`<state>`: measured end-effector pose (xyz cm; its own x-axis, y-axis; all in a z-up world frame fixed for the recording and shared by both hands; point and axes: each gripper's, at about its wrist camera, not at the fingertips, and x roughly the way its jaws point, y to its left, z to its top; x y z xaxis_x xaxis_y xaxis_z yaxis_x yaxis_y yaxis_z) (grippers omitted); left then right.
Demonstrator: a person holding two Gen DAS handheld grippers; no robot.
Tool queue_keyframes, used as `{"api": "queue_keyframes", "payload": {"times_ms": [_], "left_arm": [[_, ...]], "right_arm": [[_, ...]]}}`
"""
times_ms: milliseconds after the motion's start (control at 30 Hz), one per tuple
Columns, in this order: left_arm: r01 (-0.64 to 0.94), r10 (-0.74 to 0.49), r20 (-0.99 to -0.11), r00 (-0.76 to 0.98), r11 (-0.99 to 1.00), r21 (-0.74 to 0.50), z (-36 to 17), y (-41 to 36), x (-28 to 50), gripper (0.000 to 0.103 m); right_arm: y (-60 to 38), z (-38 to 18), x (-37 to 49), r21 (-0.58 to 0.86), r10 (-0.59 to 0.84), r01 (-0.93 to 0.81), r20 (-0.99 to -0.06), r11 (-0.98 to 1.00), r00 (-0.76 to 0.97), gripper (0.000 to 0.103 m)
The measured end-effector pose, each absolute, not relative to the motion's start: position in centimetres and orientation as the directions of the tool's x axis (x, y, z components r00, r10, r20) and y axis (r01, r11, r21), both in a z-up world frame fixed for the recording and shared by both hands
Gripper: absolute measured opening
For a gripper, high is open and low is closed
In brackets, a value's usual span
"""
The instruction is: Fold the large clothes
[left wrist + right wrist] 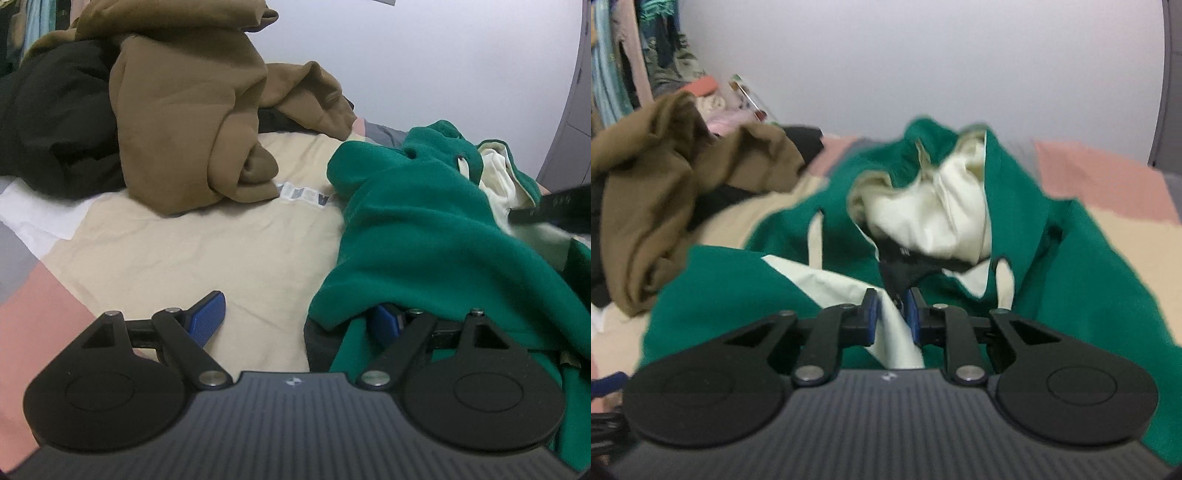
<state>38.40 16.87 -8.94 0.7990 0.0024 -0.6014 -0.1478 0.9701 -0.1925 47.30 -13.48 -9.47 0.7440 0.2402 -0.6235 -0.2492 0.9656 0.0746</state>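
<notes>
My right gripper (891, 314) pinching the green hoodie (1052, 266) by its cream lining, my left gripper (295, 319) gaping wide at its hem, gripping nothing

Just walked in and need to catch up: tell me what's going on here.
A person with a gripper in each hand is sorting out a green hoodie on a bed for folding. The right gripper has its jaws nearly shut around a fold of the hoodie's cream lining. The left gripper is wide open at the hoodie's edge, gripping nothing. A brown garment and a black one lie heaped behind, unfolded.
</notes>
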Motion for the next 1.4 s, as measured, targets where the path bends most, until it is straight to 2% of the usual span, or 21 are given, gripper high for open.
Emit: {"api": "queue_keyframes", "payload": {"times_ms": [100, 300, 500, 533, 667, 900, 933, 967, 1033, 1133, 1267, 1333, 1367, 1400], "left_arm": [[-0.152, -0.001, -0.603, 0.798, 0.967, -0.202, -8.9, 17.1, 38.2, 0.085], [-0.151, -0.053, -0.611, 0.79, 0.949, -0.276, -8.3, 17.5, 37.2, 0.084], [-0.144, -0.106, -0.6, 0.793, 0.924, -0.353, -6.1, 18.4, 34.8, 0.084], [-0.143, -0.113, -0.597, 0.794, 0.92, -0.365, -5.7, 18.5, 34.4, 0.084], [-0.115, -0.189, -0.555, 0.81, 0.877, -0.467, -3.6, 18.7, 32.3, 0.085], [-0.053, -0.35, -0.508, 0.787, 0.782, -0.62, -3.9, 16.6, 31.4, 0.085], [-0.06, -0.366, -0.504, 0.782, 0.761, -0.646, -4.3, 16.4, 31.6, 0.085], [-0.067, -0.385, -0.497, 0.778, 0.735, -0.674, -4.8, 16.2, 31.9, 0.085], [-0.085, -0.411, -0.489, 0.769, 0.693, -0.716, -6.0, 15.8, 32.7, 0.084], [-0.113, -0.433, -0.497, 0.752, 0.658, -0.745, -7.8, 15.3, 34.2, 0.084], [-0.112, -0.435, -0.491, 0.755, 0.652, -0.75, -9.0, 14.7, 35.8, 0.084], [-0.109, -0.437, -0.476, 0.763, 0.639, -0.761, -9.3, 14.6, 36.5, 0.077], [-0.12, -0.427, -0.482, 0.765, 0.64, -0.759, -9.5, 14.6, 36.9, 0.072], [-0.136, -0.416, -0.488, 0.768, 0.639, -0.758, -9.6, 14.6, 37.2, 0.062]], "right_arm": [[-14.5, -10.0, 47.2, 0.158, 0.278, -0.231, -0.622, 0.96, 0.732, 0.022], [-16.7, -7.3, 43.0, 0.213, 0.344, -0.269, -0.588, 0.939, 0.732, 0.046], [-18.5, -4.5, 35.2, 0.102, 0.328, -0.322, -0.512, 0.941, 0.794, 0.049], [-18.8, -4.3, 34.0, 0.103, 0.328, -0.322, -0.506, 0.941, 0.798, 0.052], [-20.5, -4.0, 28.9, 0.138, 0.341, -0.315, -0.479, 0.939, 0.809, 0.053], [-23.2, -5.1, 22.2, 0.146, 0.299, -0.261, -0.517, 0.954, 0.802, 0.054], [-23.3, -5.2, 21.9, 0.141, 0.299, -0.265, -0.522, 0.954, 0.799, 0.06], [-23.4, -5.4, 21.6, 0.137, 0.298, -0.266, -0.522, 0.954, 0.799, 0.074], [-23.5, -5.9, 21.7, 0.14, 0.295, -0.26, -0.527, 0.955, 0.797, 0.084], [-22.7, -6.8, 22.3, 0.108, 0.285, -0.271, -0.547, 0.956, 0.787, 0.082], [-21.2, -8.4, 22.8, -0.024, 0.238, -0.301, -0.555, 0.953, 0.797, 0.082], [-20.5, -9.3, 23.0, -0.111, 0.203, -0.313, -0.553, 0.943, 0.808, 0.081], [-20.3, -9.6, 23.1, -0.154, 0.178, -0.306, -0.546, 0.939, 0.819, 0.074], [-20.1, -9.9, 23.2, -0.193, 0.149, -0.292, -0.535, 0.937, 0.832, 0.07]]}}
